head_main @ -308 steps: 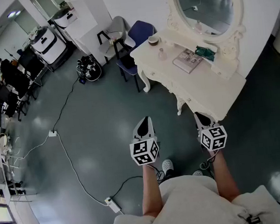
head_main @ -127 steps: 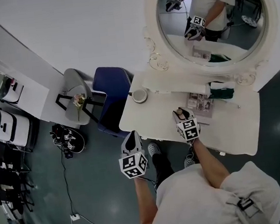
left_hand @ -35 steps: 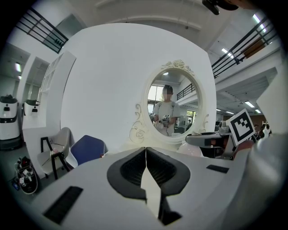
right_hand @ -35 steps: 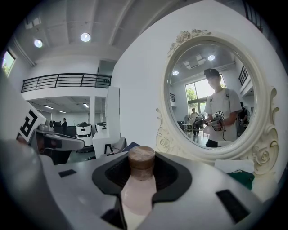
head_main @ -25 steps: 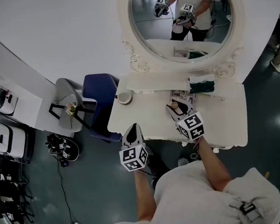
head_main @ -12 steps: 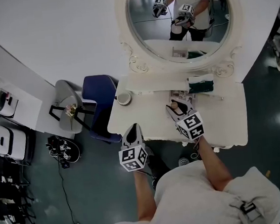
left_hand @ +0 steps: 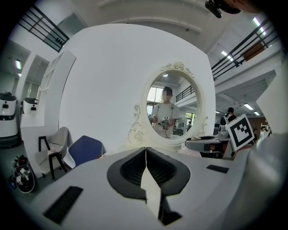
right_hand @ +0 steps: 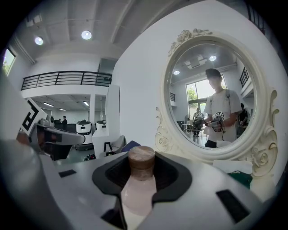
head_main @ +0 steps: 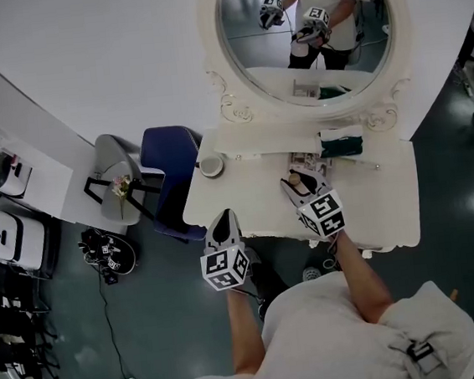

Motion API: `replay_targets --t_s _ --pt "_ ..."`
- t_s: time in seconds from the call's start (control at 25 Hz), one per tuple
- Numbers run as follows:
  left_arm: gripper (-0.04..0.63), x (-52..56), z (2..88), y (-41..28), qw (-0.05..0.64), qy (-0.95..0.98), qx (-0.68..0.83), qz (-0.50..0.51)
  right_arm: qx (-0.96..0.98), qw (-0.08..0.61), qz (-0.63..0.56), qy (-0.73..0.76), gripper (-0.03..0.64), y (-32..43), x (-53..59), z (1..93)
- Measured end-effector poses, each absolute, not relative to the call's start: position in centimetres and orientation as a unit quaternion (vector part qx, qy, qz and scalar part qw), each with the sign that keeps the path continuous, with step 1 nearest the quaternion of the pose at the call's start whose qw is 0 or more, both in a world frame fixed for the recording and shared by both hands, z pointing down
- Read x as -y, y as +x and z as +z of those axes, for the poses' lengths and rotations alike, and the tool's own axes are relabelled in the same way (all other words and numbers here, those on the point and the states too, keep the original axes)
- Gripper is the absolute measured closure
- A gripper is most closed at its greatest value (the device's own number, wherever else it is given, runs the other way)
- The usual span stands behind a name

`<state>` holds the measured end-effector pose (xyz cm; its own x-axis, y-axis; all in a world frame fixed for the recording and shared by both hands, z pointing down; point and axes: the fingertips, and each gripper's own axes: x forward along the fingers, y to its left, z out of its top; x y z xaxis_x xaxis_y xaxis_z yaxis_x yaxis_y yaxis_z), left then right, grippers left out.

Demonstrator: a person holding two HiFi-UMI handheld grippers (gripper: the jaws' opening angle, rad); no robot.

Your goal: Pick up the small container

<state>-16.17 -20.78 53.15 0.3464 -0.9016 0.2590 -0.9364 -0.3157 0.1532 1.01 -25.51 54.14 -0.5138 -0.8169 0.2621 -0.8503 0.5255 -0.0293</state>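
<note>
Gripping the small container (right_hand: pixel 139 191) between the fingers of the right gripper (right_hand: pixel 141 168).
Over the worktop (head_main: pixel 390 202), below the mirror (head_main: pixel 307 59); fingers of the left gripper (left_hand: pixel 145 173) pressed together, empty.

wall (head_main: pixel 122 53): white | floor (head_main: pixel 150 320): dark grey | oval mirror (head_main: pixel 305 38) over white vanity (head_main: pixel 390 202) | blue chair (head_main: pixel 170 149) beside

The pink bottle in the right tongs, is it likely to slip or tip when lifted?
The bottle looks smooth and rounded, so it could slip, though the right tongs clamp it on both sides. It looks rigid and small, so it is probably light. Set down, its narrow upright shape may tip easily.
</note>
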Motion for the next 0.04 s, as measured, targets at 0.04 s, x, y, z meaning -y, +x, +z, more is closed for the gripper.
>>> replay_targets --t_s 0.04 --pt "0.566 20.7 53.11 -16.28 0.139 0.808 0.569 0.062 0.867 0.108 0.078 0.481 0.479 0.92 25.44 54.12"
